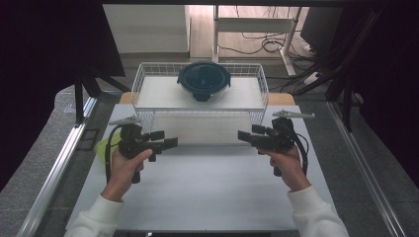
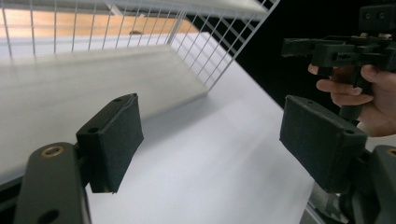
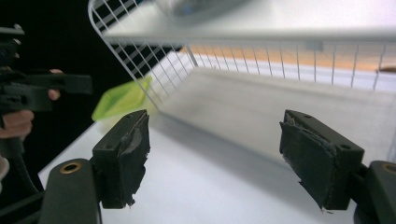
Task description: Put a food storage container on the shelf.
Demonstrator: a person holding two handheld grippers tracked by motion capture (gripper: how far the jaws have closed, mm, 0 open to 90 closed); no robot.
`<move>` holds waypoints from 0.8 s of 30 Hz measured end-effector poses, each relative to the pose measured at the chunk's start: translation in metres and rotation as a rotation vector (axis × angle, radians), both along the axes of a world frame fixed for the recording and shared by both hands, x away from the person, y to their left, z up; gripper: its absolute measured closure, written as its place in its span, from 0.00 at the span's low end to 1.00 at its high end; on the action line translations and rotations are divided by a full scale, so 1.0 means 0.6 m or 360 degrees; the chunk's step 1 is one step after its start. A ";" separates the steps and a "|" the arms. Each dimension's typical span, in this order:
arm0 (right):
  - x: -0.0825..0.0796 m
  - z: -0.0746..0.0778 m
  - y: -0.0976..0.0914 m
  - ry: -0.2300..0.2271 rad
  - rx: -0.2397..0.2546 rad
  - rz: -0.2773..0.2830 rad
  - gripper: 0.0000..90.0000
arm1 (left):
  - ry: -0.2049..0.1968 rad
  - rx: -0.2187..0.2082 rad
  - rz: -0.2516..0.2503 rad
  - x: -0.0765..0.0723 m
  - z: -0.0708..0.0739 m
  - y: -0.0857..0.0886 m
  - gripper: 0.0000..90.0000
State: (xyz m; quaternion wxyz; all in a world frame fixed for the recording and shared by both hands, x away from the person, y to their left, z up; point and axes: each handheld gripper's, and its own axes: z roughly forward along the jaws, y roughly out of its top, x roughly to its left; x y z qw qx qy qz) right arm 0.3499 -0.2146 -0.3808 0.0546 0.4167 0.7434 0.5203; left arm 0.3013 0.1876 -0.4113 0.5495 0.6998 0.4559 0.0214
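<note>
A round dark container (image 1: 204,80) with a clip-on lid rests on the top shelf of a white wire rack (image 1: 140,81) at the far end of the table. My left gripper (image 1: 165,139) hovers in front of the rack's lower left side, pointing right, open with nothing between its pads (image 2: 112,140). My right gripper (image 1: 246,136) faces it from the right, pointing left, open and empty, pads (image 3: 126,154) apart. Each gripper view shows the other gripper farther off: the right gripper (image 2: 303,46) and the left gripper (image 3: 70,84). The container's underside (image 3: 196,7) is blurred at the top.
The white table (image 1: 207,187) stretches from the rack to the near edge. A yellow-green object (image 1: 102,147) lies at the table's left edge behind the left hand, and the same yellow-green object (image 3: 122,98) sits beside the rack's corner. Dark cables and stands crowd the floor beyond.
</note>
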 end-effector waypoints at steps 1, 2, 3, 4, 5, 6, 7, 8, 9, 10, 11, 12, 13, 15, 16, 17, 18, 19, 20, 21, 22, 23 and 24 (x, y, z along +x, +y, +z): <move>-0.005 -0.011 -0.002 -0.0006 -0.0017 0.0002 0.27 | 0.0008 0.0021 0.0008 -0.003 -0.009 0.001 0.23; -0.011 -0.022 -0.003 -0.0006 -0.0040 0.0007 0.26 | 0.0020 0.0030 0.0016 -0.006 -0.018 0.004 0.23; -0.016 -0.034 -0.004 -0.0016 -0.0069 0.0013 0.26 | 0.0036 0.0028 0.0018 -0.008 -0.027 0.006 0.24; -0.021 -0.046 -0.004 -0.0016 -0.0097 0.0024 0.26 | 0.0048 0.0024 0.0010 -0.011 -0.036 0.007 0.24; -0.026 -0.058 -0.004 -0.0008 -0.0116 0.0036 0.26 | 0.0063 0.0028 0.0014 -0.014 -0.044 0.008 0.24; -0.030 -0.069 -0.004 -0.0007 -0.0131 0.0047 0.26 | 0.0074 0.0033 0.0014 -0.018 -0.052 0.009 0.24; -0.034 -0.080 -0.004 -0.0002 -0.0145 0.0050 0.26 | 0.0084 0.0047 0.0012 -0.021 -0.059 0.009 0.24; -0.038 -0.090 -0.003 0.0009 -0.0165 0.0052 0.26 | 0.0087 0.0060 0.0015 -0.024 -0.065 0.009 0.24; -0.041 -0.100 -0.003 0.0000 -0.0189 0.0052 0.26 | 0.0092 0.0075 0.0015 -0.027 -0.072 0.009 0.24; -0.045 -0.108 -0.002 -0.0004 -0.0210 0.0049 0.26 | 0.0099 0.0091 0.0012 -0.029 -0.077 0.008 0.24; -0.048 -0.117 -0.002 -0.0007 -0.0225 0.0051 0.26 | 0.0107 0.0103 0.0000 -0.032 -0.082 0.007 0.25; -0.050 -0.124 -0.001 -0.0005 -0.0240 0.0058 0.26 | 0.0110 0.0115 -0.0011 -0.034 -0.086 0.006 0.24; -0.053 -0.131 0.000 -0.0008 -0.0250 0.0055 0.26 | 0.0104 0.0136 -0.0014 -0.037 -0.091 0.006 0.24; -0.057 -0.143 0.000 -0.0008 -0.0272 0.0057 0.26 | 0.0106 0.0169 -0.0011 -0.044 -0.100 0.006 0.24; -0.058 -0.148 0.000 -0.0002 -0.0280 0.0061 0.26 | 0.0110 0.0176 -0.0014 -0.047 -0.106 0.005 0.24; -0.059 -0.153 0.000 0.0005 -0.0282 0.0063 0.26 | 0.0117 0.0188 -0.0016 -0.050 -0.112 0.005 0.24; -0.061 -0.157 -0.001 0.0008 -0.0283 0.0063 0.26 | 0.0125 0.0208 -0.0016 -0.052 -0.118 0.004 0.24; -0.062 -0.160 -0.001 0.0014 -0.0290 0.0065 0.26 | 0.0136 0.0222 -0.0022 -0.054 -0.124 0.003 0.24; -0.063 -0.163 -0.002 0.0018 -0.0293 0.0064 0.26 | 0.0150 0.0222 -0.0034 -0.055 -0.130 0.002 0.25; -0.063 -0.165 -0.004 0.0020 -0.0291 0.0060 0.26 | 0.0165 0.0219 -0.0044 -0.055 -0.135 0.001 0.25; -0.064 -0.167 -0.005 0.0025 -0.0282 0.0055 0.26 | 0.0173 0.0229 -0.0047 -0.055 -0.139 -0.001 0.25; -0.063 -0.169 -0.007 0.0033 -0.0269 0.0050 0.26 | 0.0178 0.0246 -0.0048 -0.054 -0.142 -0.002 0.25; -0.063 -0.170 -0.008 0.0042 -0.0262 0.0044 0.26 | 0.0181 0.0254 -0.0050 -0.053 -0.144 -0.004 0.25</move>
